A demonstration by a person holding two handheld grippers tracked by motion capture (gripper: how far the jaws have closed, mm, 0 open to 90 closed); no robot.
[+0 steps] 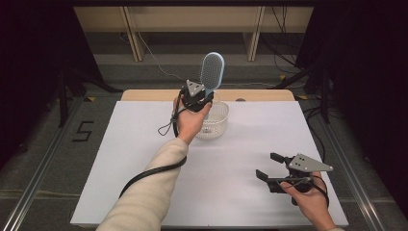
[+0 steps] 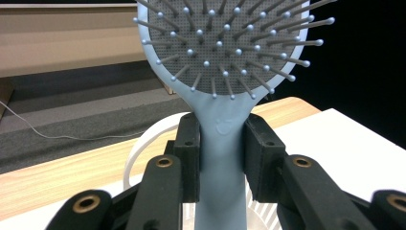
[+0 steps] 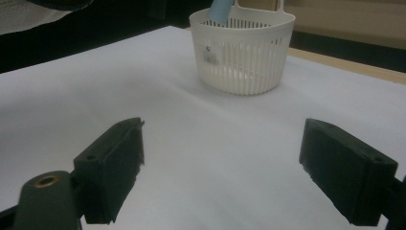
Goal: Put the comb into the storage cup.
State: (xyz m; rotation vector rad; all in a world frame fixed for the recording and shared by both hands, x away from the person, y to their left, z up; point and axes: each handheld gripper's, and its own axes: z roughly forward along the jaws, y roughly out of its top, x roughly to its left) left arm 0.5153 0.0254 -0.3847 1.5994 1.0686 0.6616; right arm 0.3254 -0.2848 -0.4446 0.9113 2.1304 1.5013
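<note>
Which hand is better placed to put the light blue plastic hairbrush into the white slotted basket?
Left. The left tongs already grip the light blue plastic hairbrush handle, directly above the white slotted plastic basket. The right tongs stand open, far away.

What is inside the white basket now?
The lower end of the blue hairbrush handle dips into the white basket, clamped by the left gripper. The basket's bottom is hidden.

The hairbrush (image 2: pixel 221 139) runs past the left gripper view's top and bottom edges; its handle's lower end seems hidden inside the basket (image 3: pixel 242 52).
</note>
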